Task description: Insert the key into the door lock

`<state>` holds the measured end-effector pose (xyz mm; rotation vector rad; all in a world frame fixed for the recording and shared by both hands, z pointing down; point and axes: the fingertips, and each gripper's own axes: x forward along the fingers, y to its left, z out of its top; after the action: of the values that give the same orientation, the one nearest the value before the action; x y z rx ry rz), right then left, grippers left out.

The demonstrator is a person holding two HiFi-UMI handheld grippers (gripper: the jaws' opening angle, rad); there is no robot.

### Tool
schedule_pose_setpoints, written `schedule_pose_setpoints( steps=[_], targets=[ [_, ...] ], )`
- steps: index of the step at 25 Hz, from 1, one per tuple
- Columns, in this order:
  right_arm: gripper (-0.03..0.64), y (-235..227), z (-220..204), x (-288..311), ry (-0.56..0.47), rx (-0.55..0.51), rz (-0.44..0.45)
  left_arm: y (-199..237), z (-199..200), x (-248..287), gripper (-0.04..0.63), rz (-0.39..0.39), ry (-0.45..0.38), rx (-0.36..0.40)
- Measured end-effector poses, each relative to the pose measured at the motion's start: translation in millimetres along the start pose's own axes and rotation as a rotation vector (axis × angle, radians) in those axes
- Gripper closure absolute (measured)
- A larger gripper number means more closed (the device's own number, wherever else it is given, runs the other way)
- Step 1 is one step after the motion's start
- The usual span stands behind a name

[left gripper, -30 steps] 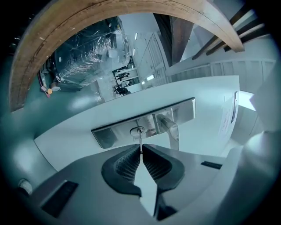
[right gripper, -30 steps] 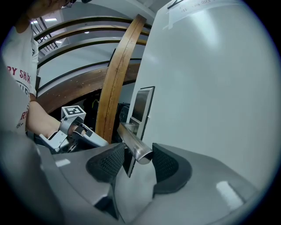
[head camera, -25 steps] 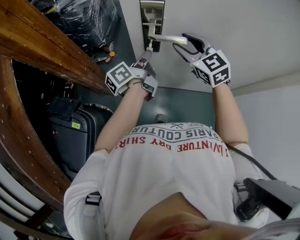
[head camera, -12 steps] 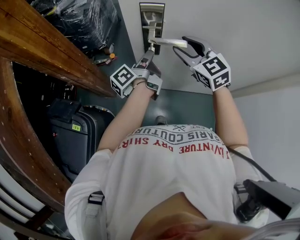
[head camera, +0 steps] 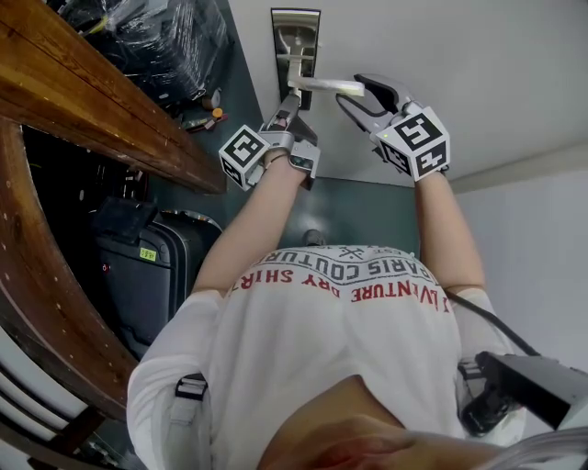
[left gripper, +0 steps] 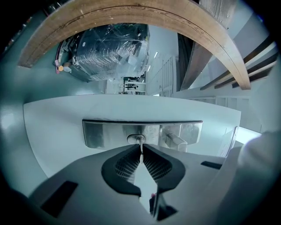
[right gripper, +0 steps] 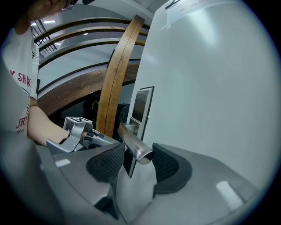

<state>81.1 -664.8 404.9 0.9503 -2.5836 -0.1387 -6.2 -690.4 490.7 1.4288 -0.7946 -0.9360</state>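
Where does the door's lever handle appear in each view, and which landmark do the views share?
Head view: top centre, the lever handle juts right from the door.
Left gripper view: just right of centre, foreshortened.
Right gripper view: lower centre, its end between the right gripper's open jaws.
Shared landmark: the metal lock plate behind it.
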Motion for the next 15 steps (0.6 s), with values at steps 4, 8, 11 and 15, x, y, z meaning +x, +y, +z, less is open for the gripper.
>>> schedule_pose_setpoints(
  steps=[4, 8, 11, 15],
  targets=[
    [0.431, -0.4, 0.1, 0.9, -0.008, 0.009, 0.005, -0.7, 0.6, 2.1, 0.572, -0.010, 0.016, 0.022],
    [0.428, -1.1, -0.6, 1.6, -0.023, 0.061, 0.003, -1.4, 0.2, 7.0, 0.572, -0.015, 0.093, 0.139],
    [0.428, -6.1, 0.2, -3.5, -0.027, 0.058, -0.046, -3.0, 1.4, 0.8, 0.525, 0.009, 0.162, 0.301],
    [0.430, 1.8, 21.0, -32.8, -0.123, 0.087, -0.105, -21.4, 4.8, -35.5, 0.520, 0.035, 0.240, 0.548]
  ],
)
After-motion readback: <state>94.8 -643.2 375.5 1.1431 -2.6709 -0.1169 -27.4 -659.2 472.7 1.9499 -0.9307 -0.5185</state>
